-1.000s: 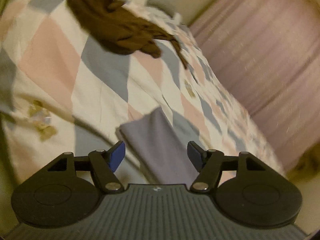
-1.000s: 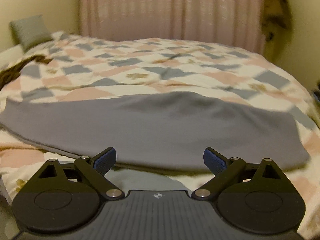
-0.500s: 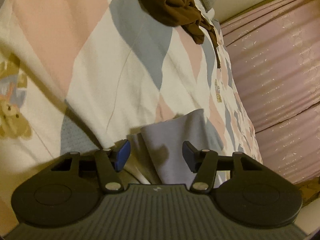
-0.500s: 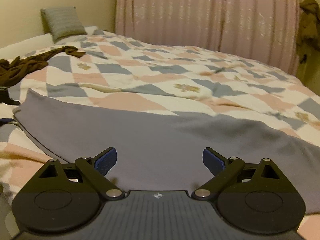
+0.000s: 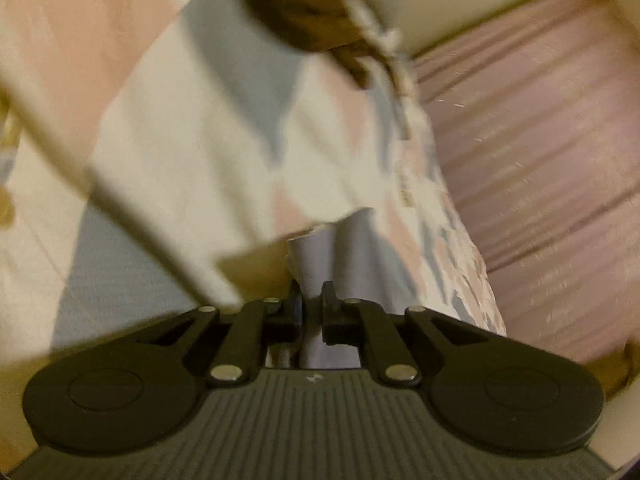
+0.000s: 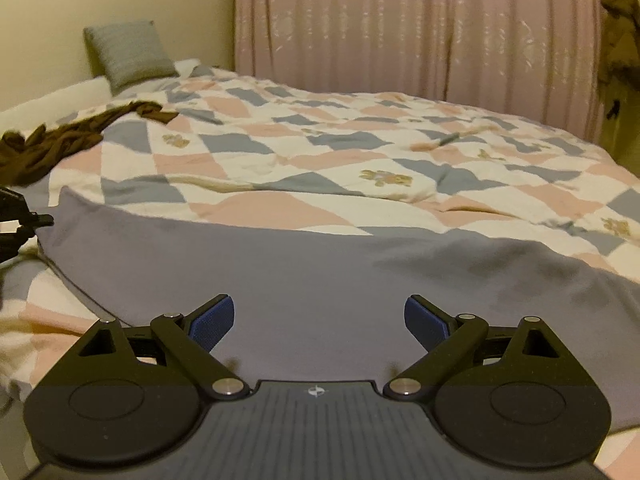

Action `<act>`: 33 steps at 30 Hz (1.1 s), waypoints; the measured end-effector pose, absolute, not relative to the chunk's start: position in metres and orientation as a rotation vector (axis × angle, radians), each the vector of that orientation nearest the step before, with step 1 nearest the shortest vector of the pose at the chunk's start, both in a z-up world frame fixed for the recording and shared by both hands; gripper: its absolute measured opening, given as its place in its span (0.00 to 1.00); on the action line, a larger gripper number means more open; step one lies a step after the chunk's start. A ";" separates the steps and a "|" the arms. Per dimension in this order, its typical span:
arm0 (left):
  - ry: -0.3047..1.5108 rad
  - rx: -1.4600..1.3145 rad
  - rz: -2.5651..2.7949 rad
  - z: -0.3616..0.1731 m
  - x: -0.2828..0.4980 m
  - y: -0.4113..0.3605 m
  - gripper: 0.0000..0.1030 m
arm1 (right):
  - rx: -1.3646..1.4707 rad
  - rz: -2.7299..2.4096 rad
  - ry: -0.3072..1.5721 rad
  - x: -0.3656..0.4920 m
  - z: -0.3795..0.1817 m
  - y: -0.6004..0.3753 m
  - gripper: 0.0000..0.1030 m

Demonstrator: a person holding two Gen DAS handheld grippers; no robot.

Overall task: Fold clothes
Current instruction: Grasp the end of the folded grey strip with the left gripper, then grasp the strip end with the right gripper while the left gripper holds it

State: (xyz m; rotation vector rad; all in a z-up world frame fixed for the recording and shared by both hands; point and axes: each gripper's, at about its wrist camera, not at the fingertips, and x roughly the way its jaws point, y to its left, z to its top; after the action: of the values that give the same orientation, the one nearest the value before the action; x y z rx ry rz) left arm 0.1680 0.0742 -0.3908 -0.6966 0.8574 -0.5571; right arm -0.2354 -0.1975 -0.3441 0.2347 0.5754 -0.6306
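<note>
A grey garment (image 6: 304, 276) lies spread in a long band across the near part of the patchwork quilt (image 6: 320, 152). My left gripper (image 5: 312, 304) is shut on the grey garment's (image 5: 352, 248) left end, pinching a fold of cloth between its fingers; the same gripper shows at the left edge of the right wrist view as the left gripper (image 6: 24, 220). My right gripper (image 6: 318, 322) hovers open just over the garment's near edge, blue pads (image 6: 212, 322) wide apart, nothing between them. A brown garment (image 6: 60, 140) lies crumpled at the far left of the bed.
A grey cushion (image 6: 128, 54) leans on the wall at the head of the bed. Pink curtains (image 6: 420, 28) hang along the far side. The brown garment (image 5: 304, 16) sits beyond the left gripper. The left wrist view is motion-blurred.
My left gripper went from open to shut on the grey garment's end. The right gripper stayed open and shifted closer over the cloth.
</note>
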 end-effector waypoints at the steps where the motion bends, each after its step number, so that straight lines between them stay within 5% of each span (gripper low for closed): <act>1: 0.816 -0.631 -0.604 -0.378 0.157 0.066 0.05 | 0.252 -0.637 0.568 -0.240 -0.343 -0.200 0.91; 9: 0.386 0.050 -1.025 -0.301 -0.011 -0.047 0.05 | 0.610 -0.734 0.432 -0.308 -0.333 -0.255 0.88; 13: 0.320 0.270 -1.180 -0.328 -0.100 -0.093 0.06 | 0.940 -0.661 0.342 -0.344 -0.345 -0.286 0.77; 18: 0.256 0.532 -1.199 -0.374 -0.167 -0.112 0.06 | 1.259 -0.413 0.394 -0.332 -0.369 -0.312 0.75; 24: 0.180 0.532 -1.183 -0.376 -0.169 -0.103 0.06 | 1.395 -0.249 0.514 -0.276 -0.385 -0.325 0.74; 30: 0.114 0.570 -1.181 -0.377 -0.171 -0.101 0.09 | 1.476 -0.209 0.581 -0.236 -0.402 -0.328 0.49; 33: 0.116 0.570 -1.188 -0.378 -0.171 -0.101 0.12 | 1.472 -0.207 0.583 -0.232 -0.410 -0.321 0.13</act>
State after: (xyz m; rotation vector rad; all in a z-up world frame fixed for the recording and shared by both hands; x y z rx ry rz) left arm -0.1706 -0.1010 -0.3775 0.5702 0.1161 -1.1876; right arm -0.2319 -0.3213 -0.4098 1.4718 0.5835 -0.2068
